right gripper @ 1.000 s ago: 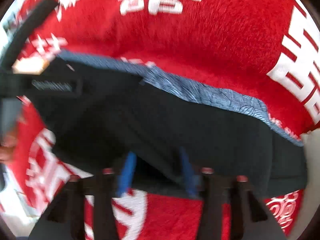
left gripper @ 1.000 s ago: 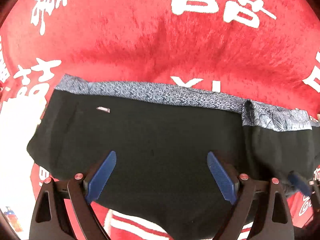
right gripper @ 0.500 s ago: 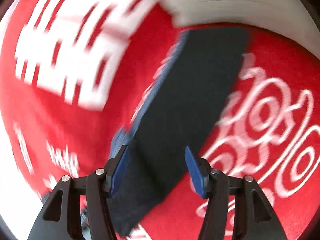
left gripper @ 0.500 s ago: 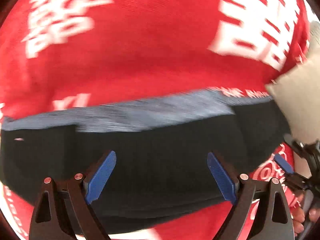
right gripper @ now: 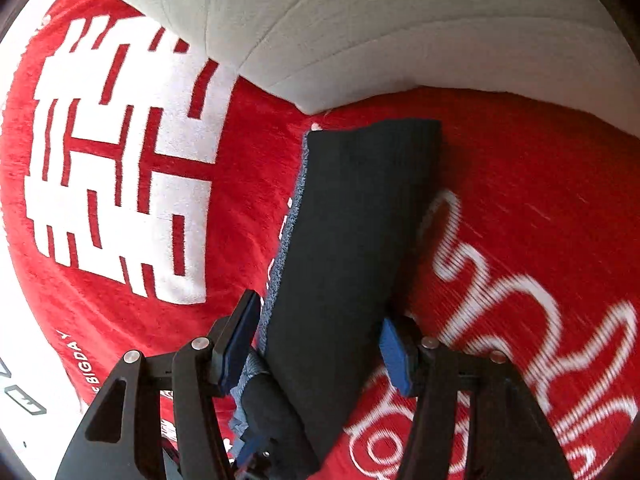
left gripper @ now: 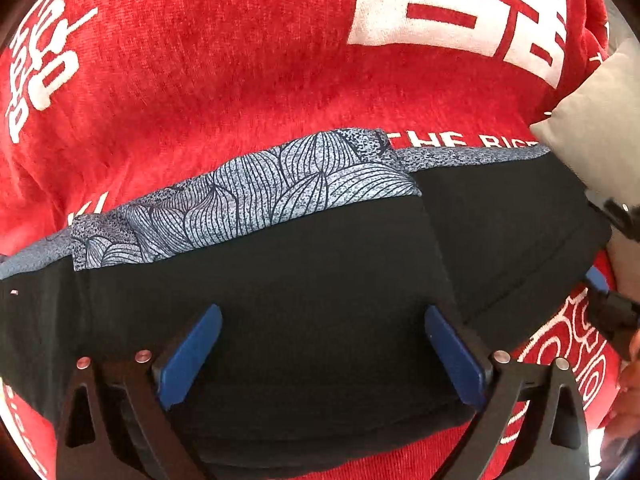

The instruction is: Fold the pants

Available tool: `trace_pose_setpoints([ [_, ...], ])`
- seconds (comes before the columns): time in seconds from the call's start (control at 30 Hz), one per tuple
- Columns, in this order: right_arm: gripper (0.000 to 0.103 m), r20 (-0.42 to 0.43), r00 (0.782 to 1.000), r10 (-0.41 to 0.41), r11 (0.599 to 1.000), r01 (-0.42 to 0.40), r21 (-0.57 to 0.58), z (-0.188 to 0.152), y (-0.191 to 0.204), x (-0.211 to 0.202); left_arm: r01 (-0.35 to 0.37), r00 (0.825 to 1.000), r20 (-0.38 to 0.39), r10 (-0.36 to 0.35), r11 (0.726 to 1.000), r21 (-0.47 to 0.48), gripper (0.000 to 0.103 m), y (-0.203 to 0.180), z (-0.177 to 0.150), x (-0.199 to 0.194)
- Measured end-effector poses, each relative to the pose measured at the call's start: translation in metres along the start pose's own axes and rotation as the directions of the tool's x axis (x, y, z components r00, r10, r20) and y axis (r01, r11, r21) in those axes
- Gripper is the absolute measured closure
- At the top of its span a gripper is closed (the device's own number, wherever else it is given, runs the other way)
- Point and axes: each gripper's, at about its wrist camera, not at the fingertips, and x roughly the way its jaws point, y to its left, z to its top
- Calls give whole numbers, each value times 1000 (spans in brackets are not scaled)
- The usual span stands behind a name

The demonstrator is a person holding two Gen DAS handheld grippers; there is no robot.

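Red plush bedding with white lettering (left gripper: 248, 80) lies under black pants (left gripper: 320, 300), folded into a long band with a grey leaf-print waistband. My left tongs (left gripper: 320, 356) are opening wide over the folded flap, gripping nothing. My right tongs (right gripper: 316, 344) straddle the band's end part-open; I cannot tell whether they pinch it. Its long axis runs between both hands.

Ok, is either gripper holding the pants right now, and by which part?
Left gripper: nothing held; its jaws are opening over the folded pants. Right gripper straddles the pants' narrow end, but whether it presses cannot be told.
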Motion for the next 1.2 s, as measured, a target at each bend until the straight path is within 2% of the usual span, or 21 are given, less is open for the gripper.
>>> trace_pose_setpoints([
  [0.03, 52, -19, 1000, -19, 1000, 19, -3, 3, 3, 4, -6, 1000, 1, 6, 1000, 0, 1, -3, 1, 0],
  [0.07, 85, -40, 997, -65, 998, 65, -12, 4, 4, 5, -11, 1000, 3, 11, 1000, 0, 1, -5, 1, 1],
  [0.1, 96, -59, 990, -125, 992, 124, -27, 5, 6, 9, -18, 1000, 4, 18, 1000, 0, 1, -6, 1, 1],
  [0.17, 96, -55, 983, -174, 983, 170, -71, 4, 15, 8, -23, 1000, 5, 23, 1000, 3, 1, -8, 0, 4],
  [0.2, 96, -39, 978, -203, 971, 196, -134, 0, 27, 5, -22, 1000, 6, 22, 1000, 4, 1, -8, 0, 4],
  [0.3, 96, 49, 961, -271, 875, 267, -403, -23, 80, -4, -3, 1000, -2, 3, 1000, 7, 1, -10, 2, 8],
  [0.33, 96, 86, 956, -281, 814, 285, -506, -36, 104, -7, 10, 1000, -10, -10, 1000, 0, 1, -6, 3, 5],
  [0.47, 96, 142, 952, -270, 623, 286, -728, -83, 160, -13, 40, 999, -9, -41, 997, -64, 1, 23, 3, -18],
  [0.6, 96, 146, 953, -264, 431, 252, -866, -144, 202, -3, 19, 1000, 20, -17, 995, -102, 1, 68, -3, -44],
  [0.7, 96, 129, 952, -278, 316, 217, -924, -190, 217, 13, -34, 999, 26, 38, 989, -142, 1, 118, -12, -60],
  [0.77, 96, 111, 943, -315, 221, 187, -957, -231, 222, 37, -71, 997, 17, 75, 982, -172, 1, 148, -21, -65],
  [0.83, 96, 113, 927, -358, 133, 170, -976, -268, 218, 61, -115, 993, -6, 117, 970, -216, 1, 182, -32, -65],
  [0.9, 95, 133, 900, -416, 47, 167, -985, -303, 205, 88, -160, 987, -45, 153, 950, -268, 1, 217, -44, -62],
  [1.0, 88, 212, 834, -510, -78, 201, -976, -335, 179, 129, -191, 981, -79, 175, 931, -312, 1, 252, -60, -61],
  [1.03, 86, 264, 813, -519, -140, 224, -965, -345, 173, 138, -196, 980, -83, 179, 929, -314, 1, 258, -65, -61],
  [1.13, 78, 379, 799, -467, -303, 259, -917, -369, 170, 140, -201, 979, -89, 183, 931, -304, 1, 269, -72, -61],
  [1.17, 76, 390, 798, -459, -335, 251, -908, -375, 170, 139, -200, 979, -90, 180, 932, -302, 1, 270, -72, -60],
  [1.2, 75, 384, 802, -457, -349, 236, -907, -379, 172, 136, -195, 980, -89, 176, 933, -301, 1, 271, -71, -60],
])
